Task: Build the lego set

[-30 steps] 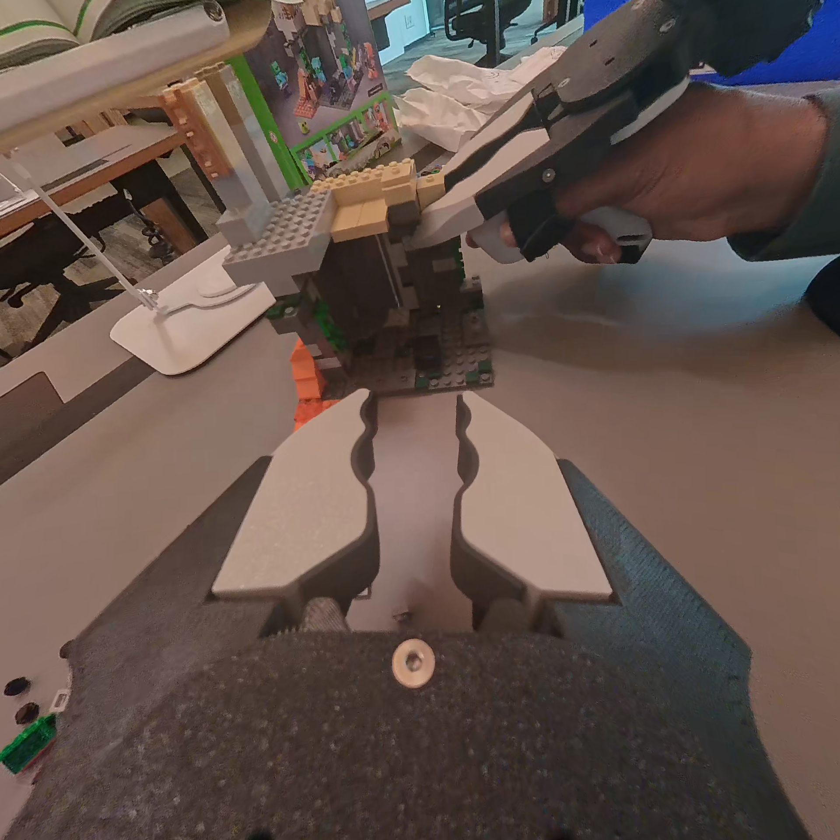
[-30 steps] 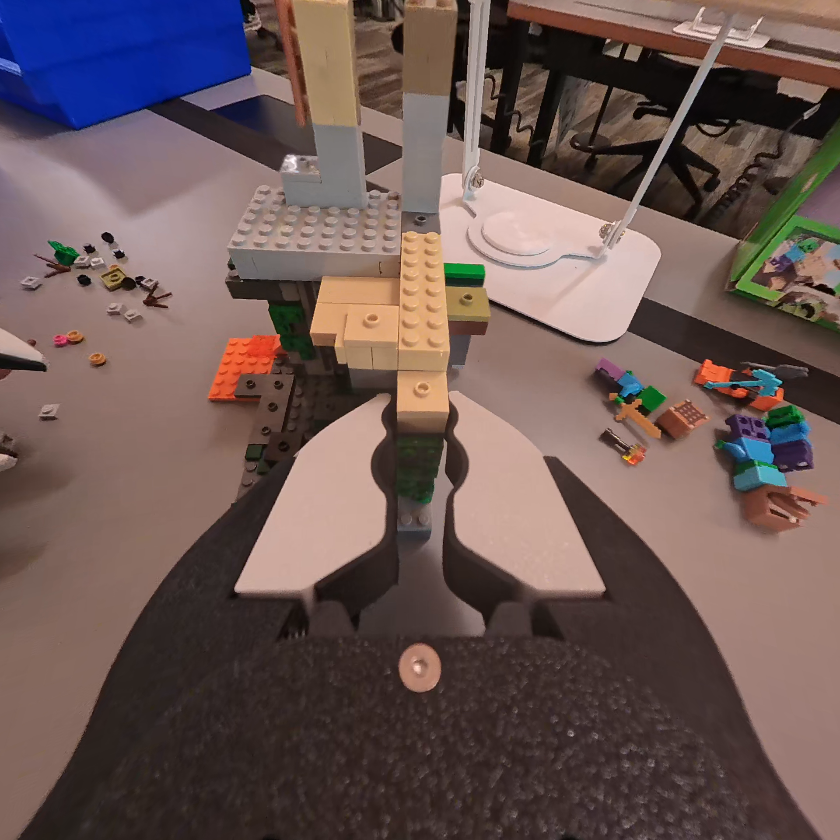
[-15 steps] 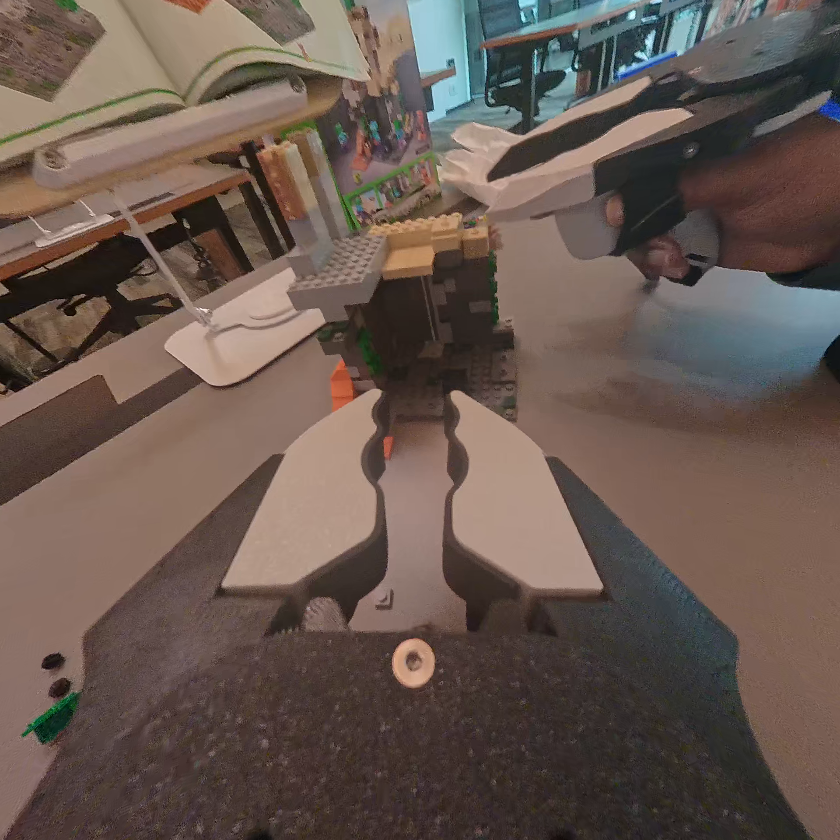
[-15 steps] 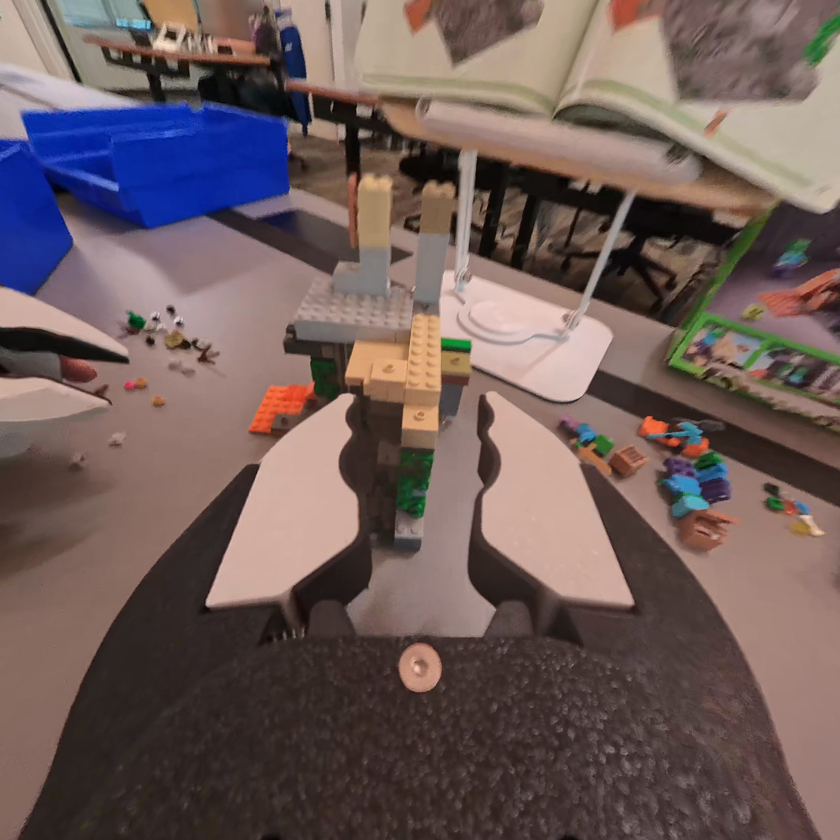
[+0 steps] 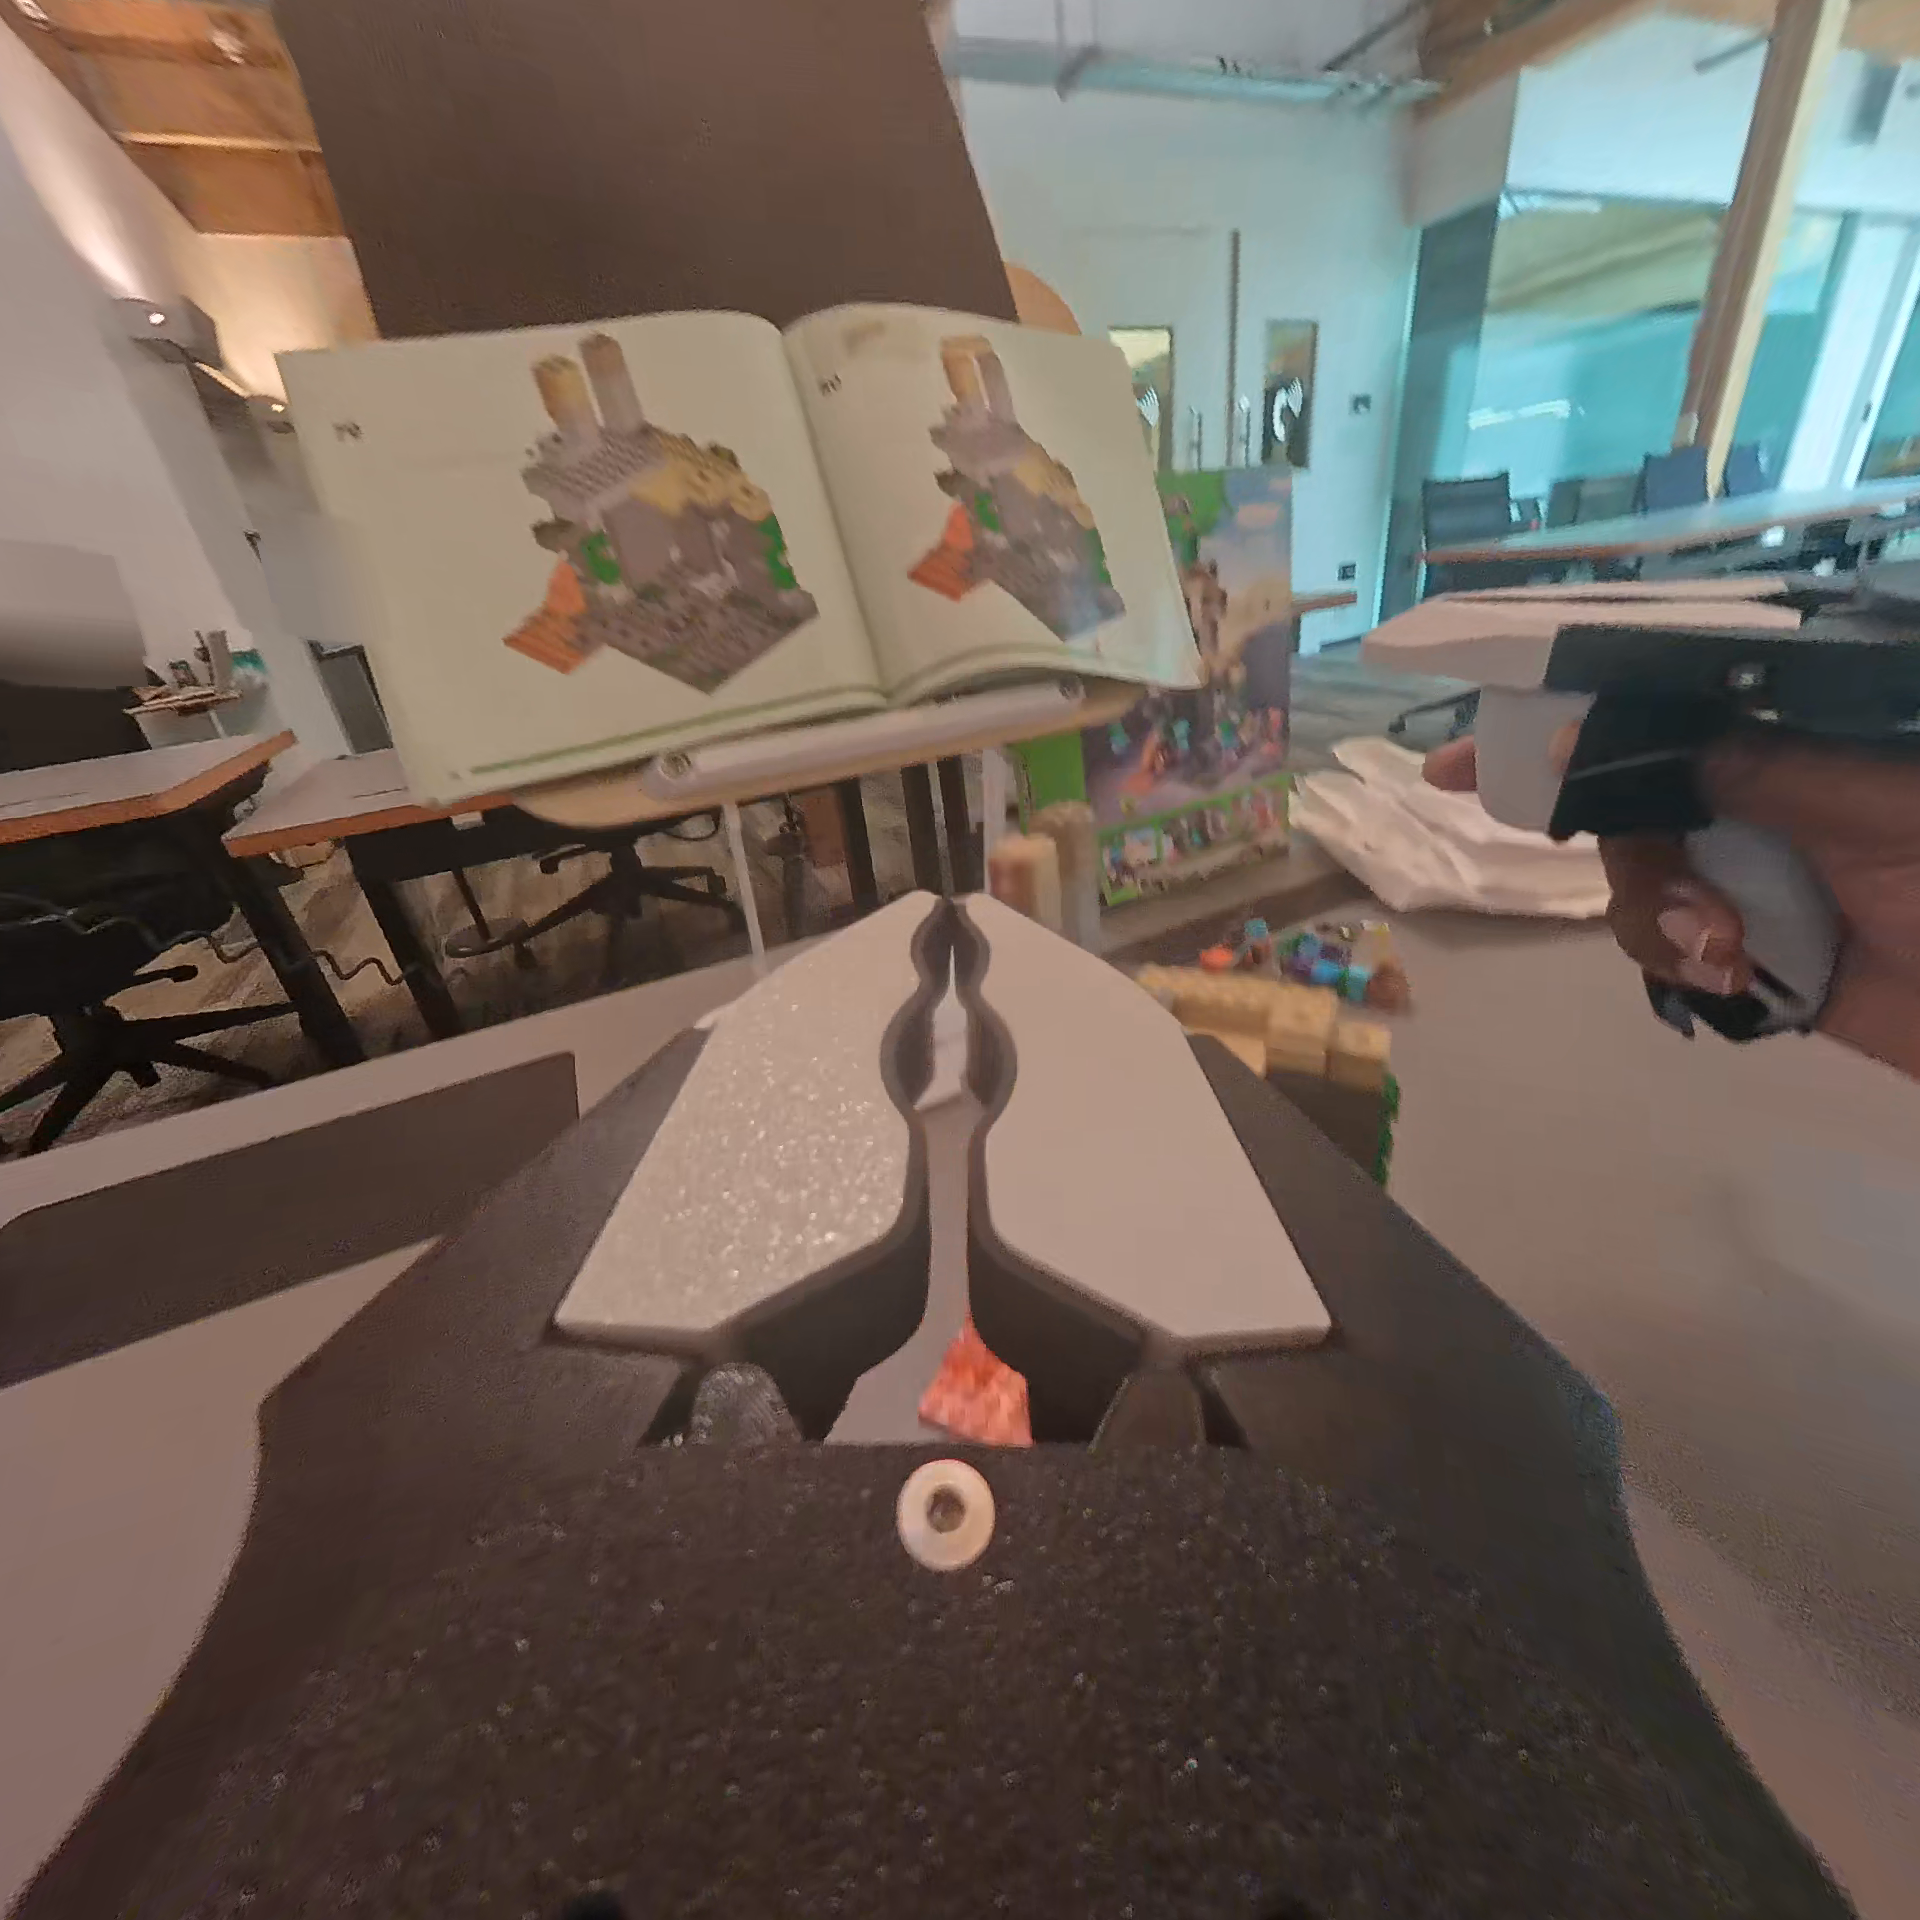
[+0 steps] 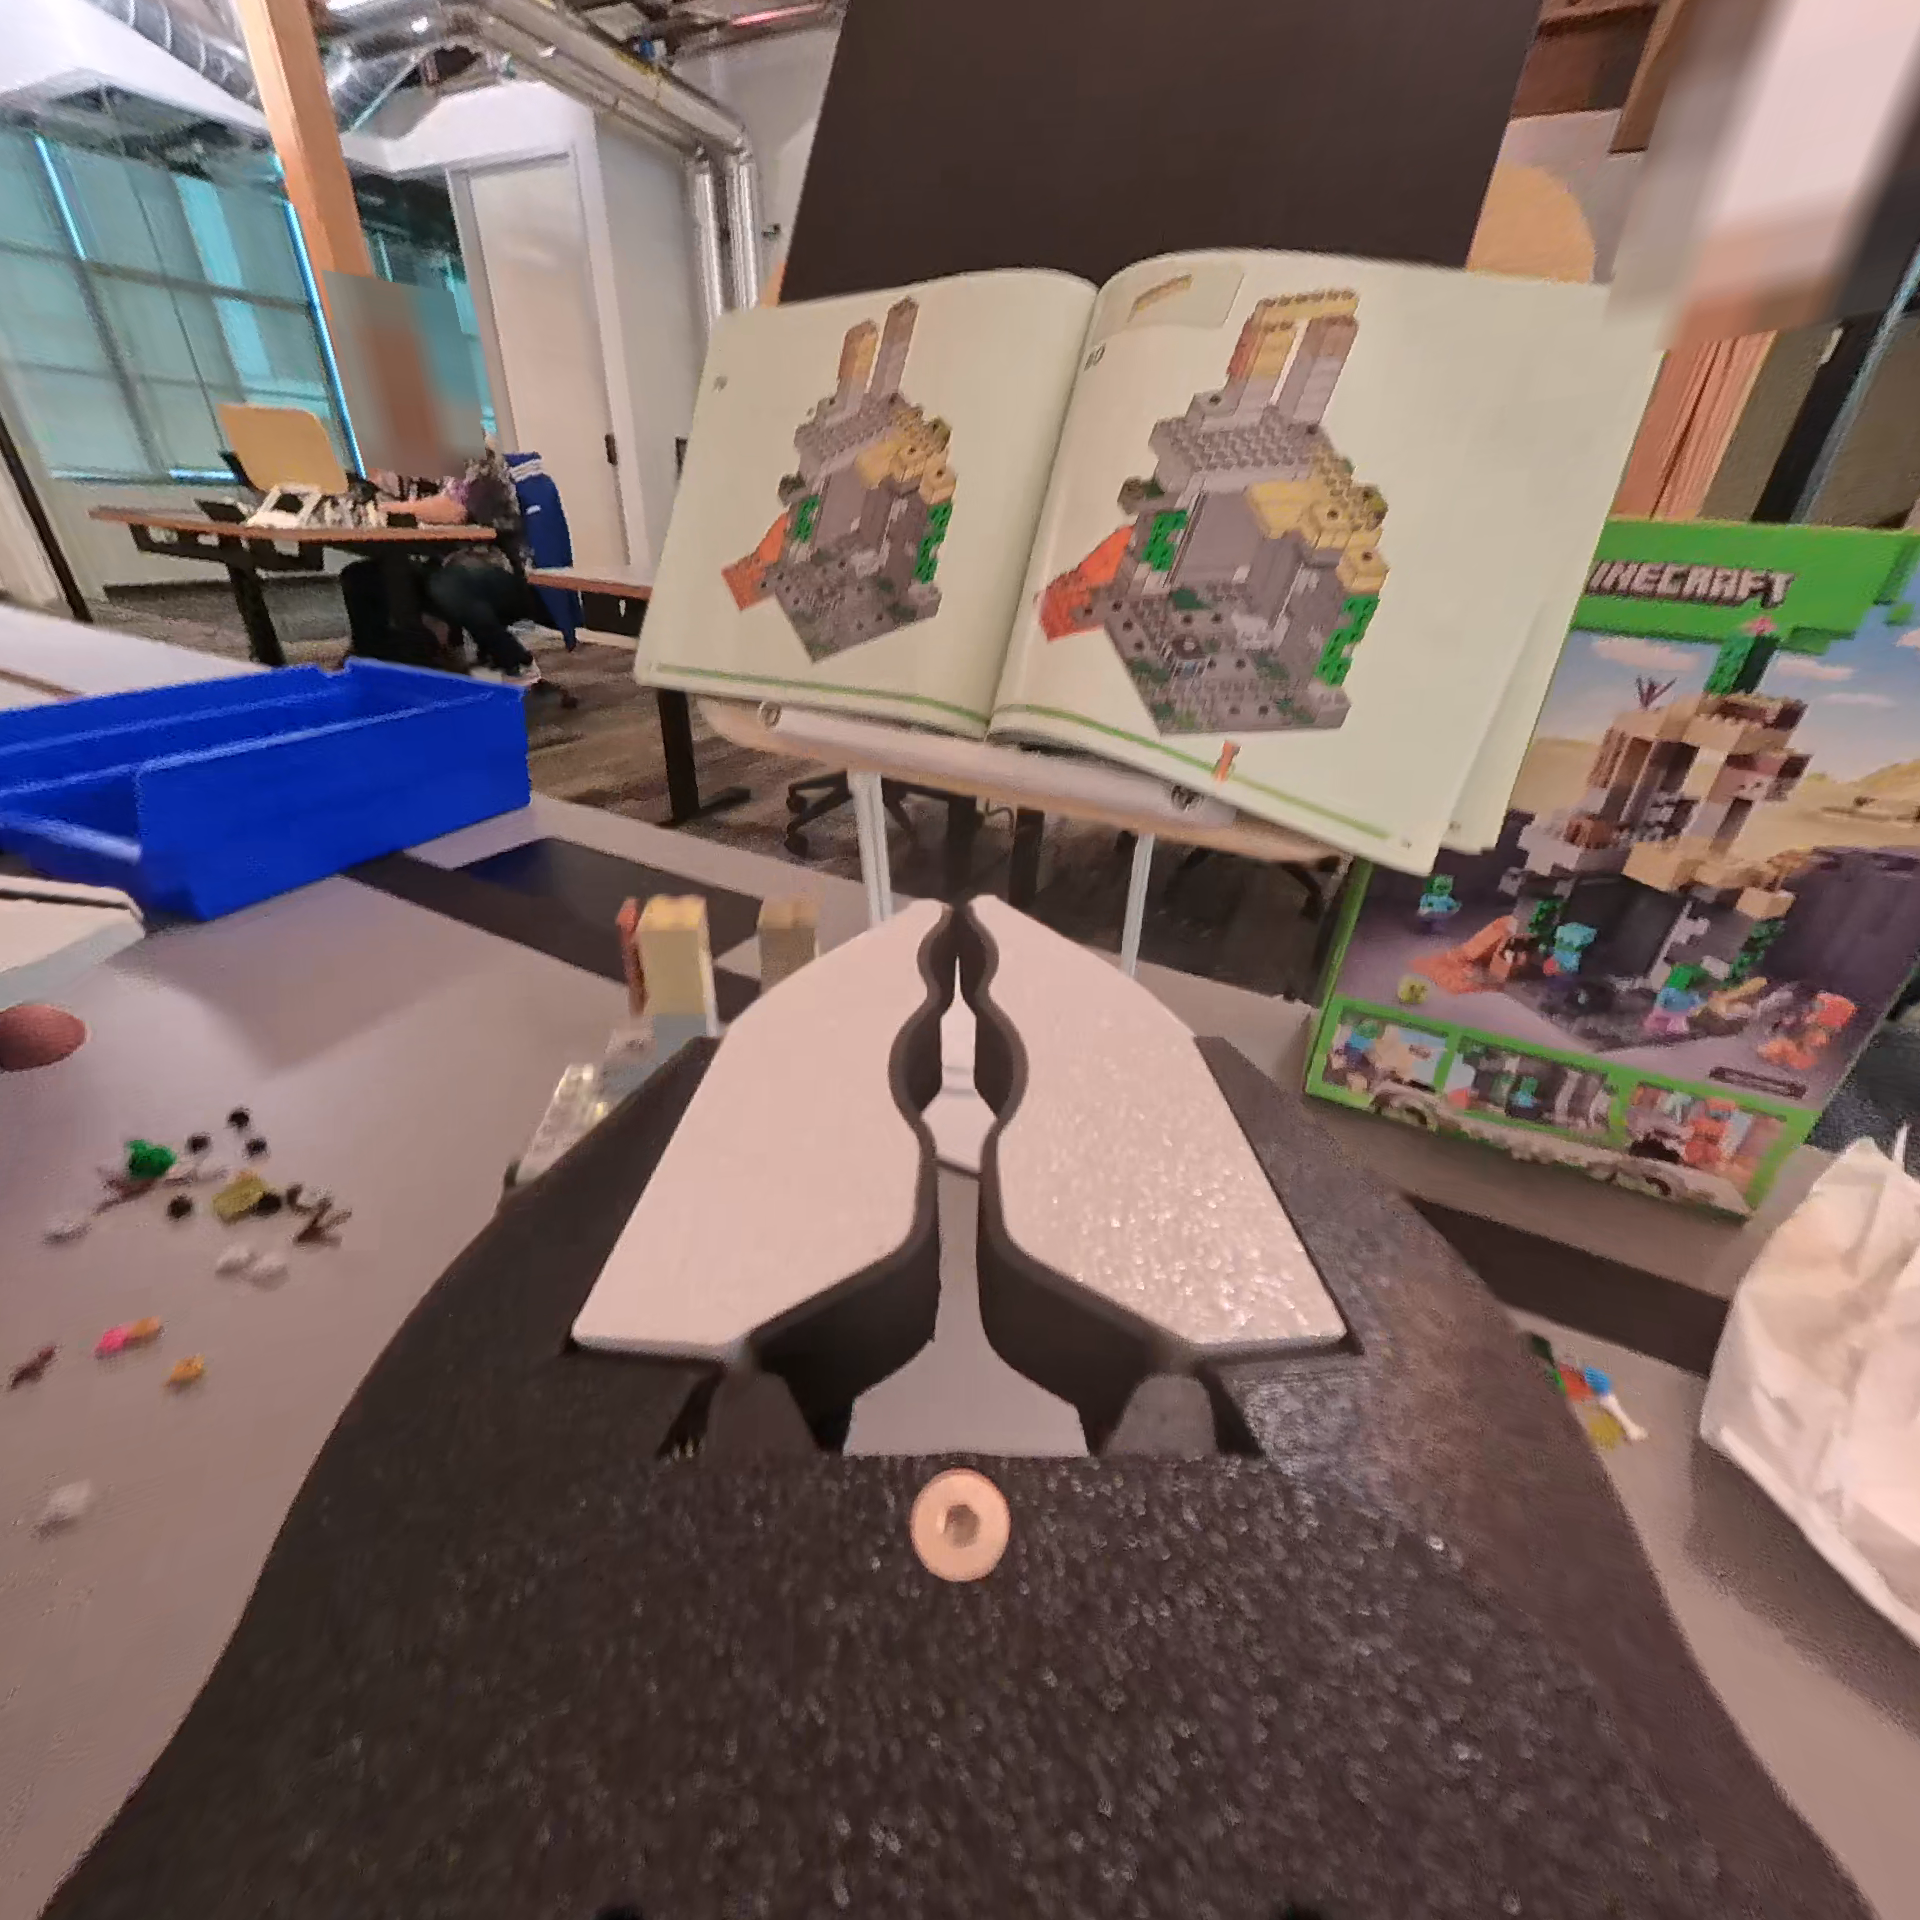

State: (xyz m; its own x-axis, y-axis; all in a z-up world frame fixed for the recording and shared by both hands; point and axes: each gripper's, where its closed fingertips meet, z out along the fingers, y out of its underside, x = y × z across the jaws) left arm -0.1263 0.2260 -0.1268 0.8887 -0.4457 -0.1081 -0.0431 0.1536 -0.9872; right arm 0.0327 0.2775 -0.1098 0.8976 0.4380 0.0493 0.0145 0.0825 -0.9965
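Just below hand-held grippers [image 5: 948, 909]: brick model [image 6: 675, 971]

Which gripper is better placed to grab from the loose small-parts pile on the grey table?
Probably left. In the right wrist view the small-parts pile lies on the left side, where a left gripper fingertip pokes in. Both the left gripper and right gripper are shut and raised.
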